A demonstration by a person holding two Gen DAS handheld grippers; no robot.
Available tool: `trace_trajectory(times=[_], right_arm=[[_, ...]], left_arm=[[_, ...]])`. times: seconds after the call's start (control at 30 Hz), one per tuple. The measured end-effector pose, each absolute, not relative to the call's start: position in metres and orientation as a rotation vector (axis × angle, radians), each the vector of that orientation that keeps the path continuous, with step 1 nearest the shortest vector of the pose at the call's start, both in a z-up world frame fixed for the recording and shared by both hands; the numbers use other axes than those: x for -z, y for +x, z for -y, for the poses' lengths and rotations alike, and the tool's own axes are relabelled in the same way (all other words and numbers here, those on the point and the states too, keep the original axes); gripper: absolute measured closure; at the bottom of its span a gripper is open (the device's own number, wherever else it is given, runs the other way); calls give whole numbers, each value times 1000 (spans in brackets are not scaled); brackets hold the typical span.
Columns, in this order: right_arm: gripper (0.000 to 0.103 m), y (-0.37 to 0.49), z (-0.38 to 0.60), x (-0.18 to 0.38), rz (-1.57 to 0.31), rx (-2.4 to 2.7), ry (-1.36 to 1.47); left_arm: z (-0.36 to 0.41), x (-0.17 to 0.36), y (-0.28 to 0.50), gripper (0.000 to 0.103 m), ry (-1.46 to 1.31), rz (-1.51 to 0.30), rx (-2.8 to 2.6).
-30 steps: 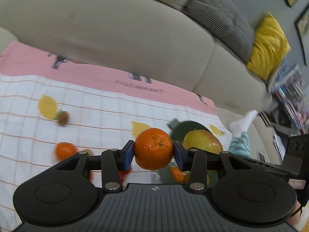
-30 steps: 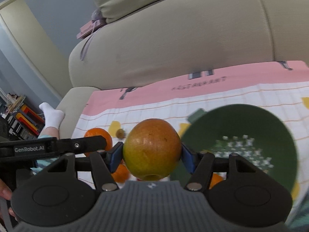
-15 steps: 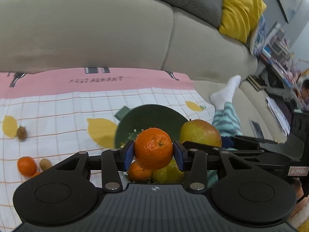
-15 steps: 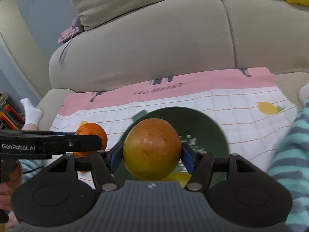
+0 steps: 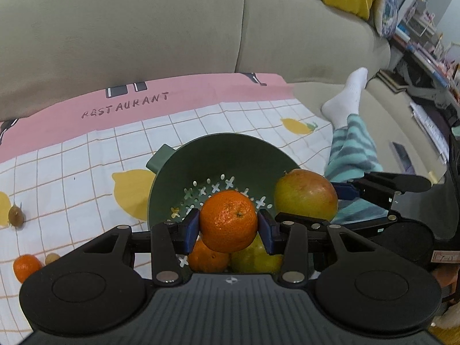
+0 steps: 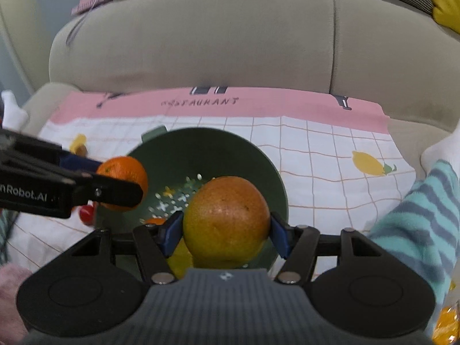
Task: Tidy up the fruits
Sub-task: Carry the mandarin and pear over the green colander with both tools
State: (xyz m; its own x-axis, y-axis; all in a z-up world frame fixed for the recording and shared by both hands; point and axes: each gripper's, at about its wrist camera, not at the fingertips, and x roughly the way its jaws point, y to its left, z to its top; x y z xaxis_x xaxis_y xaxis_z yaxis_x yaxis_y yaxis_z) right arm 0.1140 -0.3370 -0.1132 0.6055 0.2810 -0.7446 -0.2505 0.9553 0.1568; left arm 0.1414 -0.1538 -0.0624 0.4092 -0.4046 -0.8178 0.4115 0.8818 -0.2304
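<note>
My left gripper [image 5: 228,227] is shut on an orange mandarin [image 5: 228,220], held over the green colander bowl [image 5: 212,155]. Below it in the bowl lie another mandarin [image 5: 208,257] and a yellow-green fruit [image 5: 256,258]. My right gripper [image 6: 226,231] is shut on a large yellow-red mango [image 6: 226,218], also above the green bowl [image 6: 201,149]. The left wrist view shows that mango [image 5: 306,194] at the bowl's right rim. In the right wrist view the left gripper's mandarin [image 6: 123,174] hangs over the bowl's left side.
The bowl sits on a checked cloth [image 5: 80,172] with lemon prints and a pink border, spread on a beige sofa [image 5: 143,28]. Loose on the cloth at left lie a mandarin [image 5: 27,267], a kiwi [image 5: 15,215] and a small pale fruit [image 5: 52,258]. A person's striped leg [image 5: 350,149] lies right of the bowl.
Both grippers have carried their fruit sideways until they hang over the green bowl. The bowl now fills the middle of each view, and both wrists have rolled level.
</note>
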Motion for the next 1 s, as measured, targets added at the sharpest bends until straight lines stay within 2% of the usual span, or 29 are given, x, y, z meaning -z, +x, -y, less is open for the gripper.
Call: trace_trajectory(times=[0.5, 1.0], right_arm=[[42, 140, 310, 134, -875, -363, -254], [42, 158, 293, 162, -923, -411, -390]], left_arm=[[176, 87, 164, 55, 152, -1058, 525], [182, 115, 179, 54, 206, -1110, 502]])
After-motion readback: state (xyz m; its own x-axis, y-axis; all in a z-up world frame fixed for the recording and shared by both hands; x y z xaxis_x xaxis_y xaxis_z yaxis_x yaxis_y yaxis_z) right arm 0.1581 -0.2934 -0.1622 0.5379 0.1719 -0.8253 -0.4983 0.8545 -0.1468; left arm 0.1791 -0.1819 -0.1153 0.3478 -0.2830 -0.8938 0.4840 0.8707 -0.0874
